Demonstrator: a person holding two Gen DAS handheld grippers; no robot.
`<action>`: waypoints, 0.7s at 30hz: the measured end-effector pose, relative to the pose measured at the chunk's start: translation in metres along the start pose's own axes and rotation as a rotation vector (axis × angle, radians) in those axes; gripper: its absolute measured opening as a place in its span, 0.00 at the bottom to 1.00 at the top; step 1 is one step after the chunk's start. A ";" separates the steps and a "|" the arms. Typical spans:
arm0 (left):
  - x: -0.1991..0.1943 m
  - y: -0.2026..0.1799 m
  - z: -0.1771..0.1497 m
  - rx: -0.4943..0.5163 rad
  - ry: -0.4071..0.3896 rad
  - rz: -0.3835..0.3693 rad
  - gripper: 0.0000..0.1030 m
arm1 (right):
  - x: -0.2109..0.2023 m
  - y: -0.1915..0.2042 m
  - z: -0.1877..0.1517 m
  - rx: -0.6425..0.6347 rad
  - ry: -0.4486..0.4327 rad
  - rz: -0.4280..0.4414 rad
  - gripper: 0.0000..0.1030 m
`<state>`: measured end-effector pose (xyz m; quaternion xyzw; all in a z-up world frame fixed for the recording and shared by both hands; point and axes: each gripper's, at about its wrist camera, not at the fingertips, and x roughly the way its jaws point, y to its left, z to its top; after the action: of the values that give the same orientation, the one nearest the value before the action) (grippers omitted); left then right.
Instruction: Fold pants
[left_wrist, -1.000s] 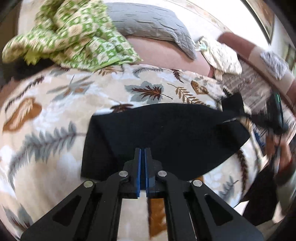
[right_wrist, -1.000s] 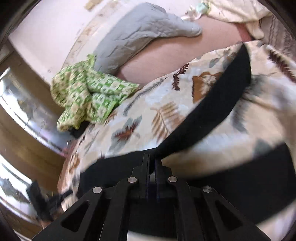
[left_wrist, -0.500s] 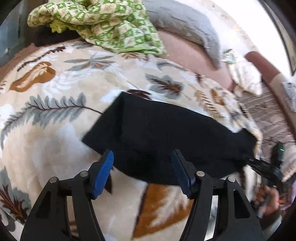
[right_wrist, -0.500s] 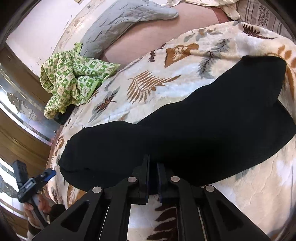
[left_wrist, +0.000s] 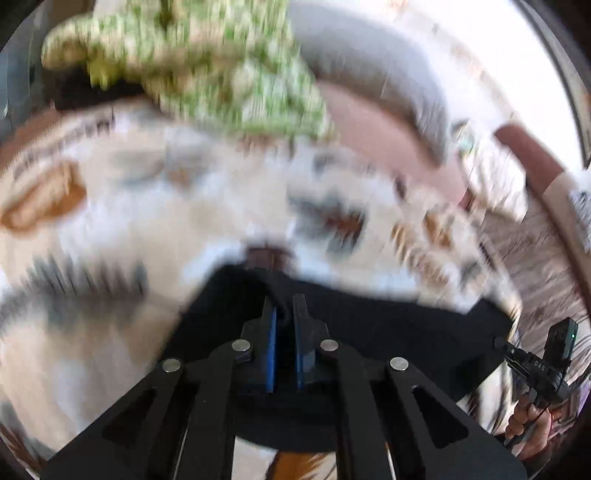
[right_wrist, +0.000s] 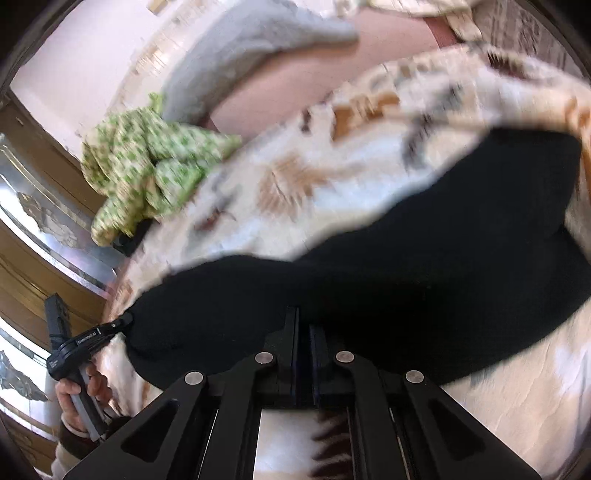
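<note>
The black pants (right_wrist: 388, 280) lie folded across the leaf-print blanket (left_wrist: 122, 236). The left gripper (left_wrist: 284, 314) and the right gripper (right_wrist: 303, 325) each pinch their near edge, jaws almost closed. Only the right view shows wood panelling (right_wrist: 26, 280) (left is blurred).

Black pants (right_wrist: 388, 280) lie spread flat across a leaf-patterned blanket (right_wrist: 332, 192) on a bed, folded into a long dark band of plain, unmarked fabric. From the left wrist view, the pants (left_wrist: 388, 325) run crosswise low in the frame, their near edge caught between the fingers of both grippers; motion blur softens the cloth's outline.
</note>
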<state>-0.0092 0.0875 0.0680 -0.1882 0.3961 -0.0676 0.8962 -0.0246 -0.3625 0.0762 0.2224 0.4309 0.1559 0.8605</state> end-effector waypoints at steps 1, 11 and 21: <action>-0.011 -0.001 0.007 0.002 -0.028 -0.019 0.05 | -0.007 0.007 0.007 -0.014 -0.022 0.012 0.04; -0.042 0.033 -0.037 0.042 -0.004 0.093 0.05 | -0.027 0.059 -0.034 -0.205 0.028 0.007 0.04; -0.029 0.045 -0.063 0.021 0.081 0.170 0.10 | 0.005 0.017 -0.055 -0.091 0.138 -0.077 0.31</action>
<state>-0.0765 0.1185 0.0314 -0.1414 0.4459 -0.0030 0.8838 -0.0674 -0.3321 0.0526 0.1553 0.4899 0.1572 0.8433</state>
